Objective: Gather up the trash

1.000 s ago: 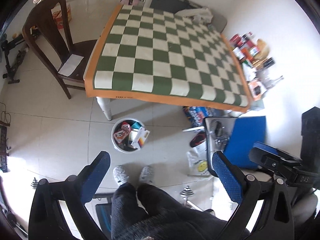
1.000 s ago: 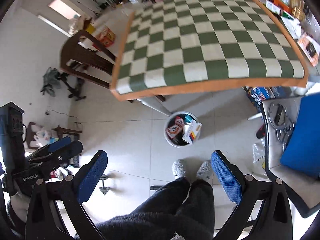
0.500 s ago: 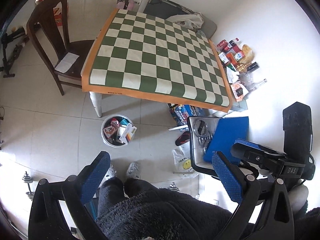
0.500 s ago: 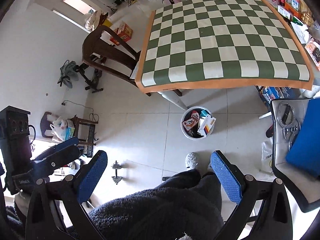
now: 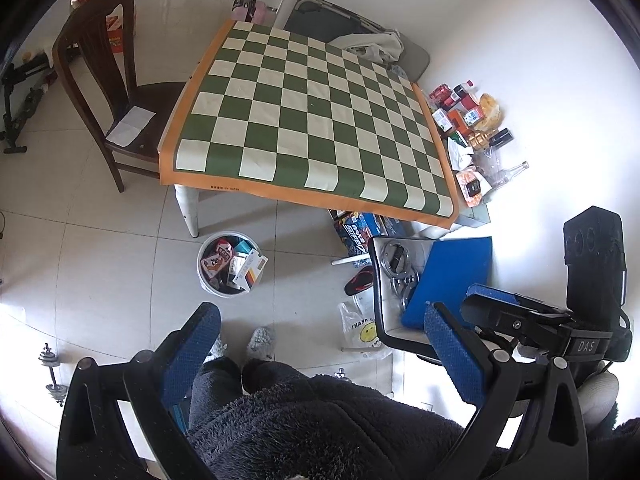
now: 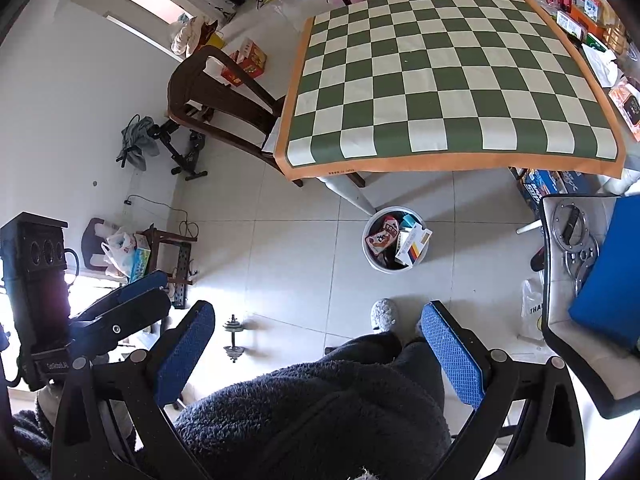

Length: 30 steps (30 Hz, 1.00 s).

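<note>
Both tools (image 5: 320, 344) (image 6: 316, 340) held high, jaws apart

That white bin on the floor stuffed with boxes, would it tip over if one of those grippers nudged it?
Probably it would slide rather than tip: the white bin looks squat and stands on smooth floor tiles. It seems light, holding mostly cartons. The striped box juts above the rim, so it might fall out.

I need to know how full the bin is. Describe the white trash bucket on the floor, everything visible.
The white trash bucket is a round, plastic-looking pail standing upright on the tiled floor, beside the table leg near the checkered table's corner. It looks packed to the rim: snack wrappers and small cartons, one white carton leaning over the edge. Neither gripper touches it.
</note>
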Each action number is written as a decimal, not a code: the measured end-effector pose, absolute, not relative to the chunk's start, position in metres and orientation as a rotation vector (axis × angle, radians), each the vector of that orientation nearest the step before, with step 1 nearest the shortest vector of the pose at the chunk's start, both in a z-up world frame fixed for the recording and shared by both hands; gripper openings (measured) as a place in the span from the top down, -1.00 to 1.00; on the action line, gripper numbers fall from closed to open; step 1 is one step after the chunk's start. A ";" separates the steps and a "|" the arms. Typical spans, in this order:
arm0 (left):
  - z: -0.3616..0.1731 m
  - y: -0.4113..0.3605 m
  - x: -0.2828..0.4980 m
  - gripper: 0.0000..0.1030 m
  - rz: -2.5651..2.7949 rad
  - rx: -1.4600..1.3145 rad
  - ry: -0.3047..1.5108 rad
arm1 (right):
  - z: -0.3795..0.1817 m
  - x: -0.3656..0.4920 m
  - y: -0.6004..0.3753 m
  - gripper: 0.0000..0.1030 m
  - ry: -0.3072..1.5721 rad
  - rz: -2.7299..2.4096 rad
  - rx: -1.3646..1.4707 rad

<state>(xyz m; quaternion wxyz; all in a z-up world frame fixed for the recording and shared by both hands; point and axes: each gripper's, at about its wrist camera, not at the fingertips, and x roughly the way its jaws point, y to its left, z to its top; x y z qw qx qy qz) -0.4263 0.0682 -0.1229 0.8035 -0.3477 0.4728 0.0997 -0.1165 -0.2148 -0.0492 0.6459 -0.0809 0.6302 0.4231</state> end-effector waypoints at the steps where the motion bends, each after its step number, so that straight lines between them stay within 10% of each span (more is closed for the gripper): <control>1: -0.123 0.069 -0.426 -1.00 0.215 -0.744 1.012 | -0.049 -0.116 -0.215 -1.00 1.435 0.964 -0.180; 30: -0.126 0.073 -0.429 -1.00 0.220 -0.729 1.030 | -0.059 -0.119 -0.211 -1.00 1.459 0.966 -0.191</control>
